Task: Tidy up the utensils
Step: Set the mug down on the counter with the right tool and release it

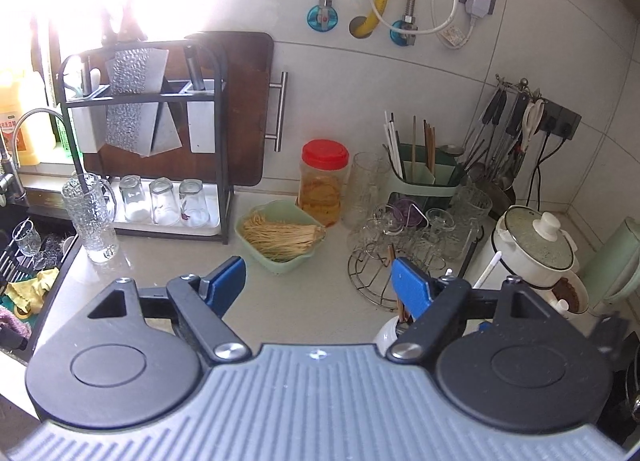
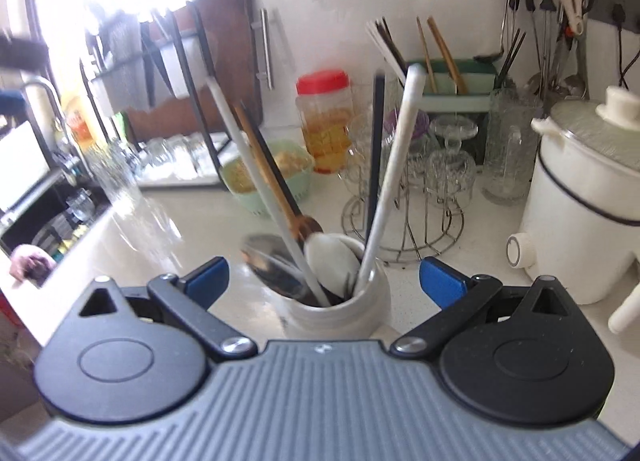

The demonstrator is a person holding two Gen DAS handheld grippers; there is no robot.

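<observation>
On the left side of the worktop (image 1: 304, 301), by the sink edge, a tall bumpy clear glass mug (image 1: 91, 217) is seen with one dark stick in it. Behind it, near the back edge, a black wire rack (image 1: 148, 133) with white boxes is set over three upturned glasses. Further right, a pale green square bowl of yellow noodles (image 1: 280, 235) and a red-lidded plastic jar (image 1: 323, 183) are found. Next, at the back, a green plastic holder of chopsticks and straws (image 1: 424, 177) is seen.

The left gripper (image 1: 318, 281) is spread wide over bare worktop, and nothing is held between its blue pads.

The task's things are in the short white round pot (image 2: 340, 301), near the front edge and towards the right. A steel spoon (image 2: 272, 265), a white spoon (image 2: 332, 261), a wooden spoon, a white stick (image 2: 394, 177) and a black stick (image 2: 376, 149) are stuck in it, all leaning different ways. The right gripper (image 2: 324, 281) is held just above and in front of this pot, with its jaws spread as wide as they go and nothing pinched.

It looks as if one thing is to be picked from the pot next. To do this well, one handle alone should be chosen, best one leaning away from the rest, such as the white stick. The blue pads should be brought down on both sides of it, high up, so the other handles are not bumped. It should be pinched gently and lifted straight up, so the pot is not tipped.

On the far right, a white cooking pot with a lid (image 2: 584, 197) should be kept clear of.
</observation>
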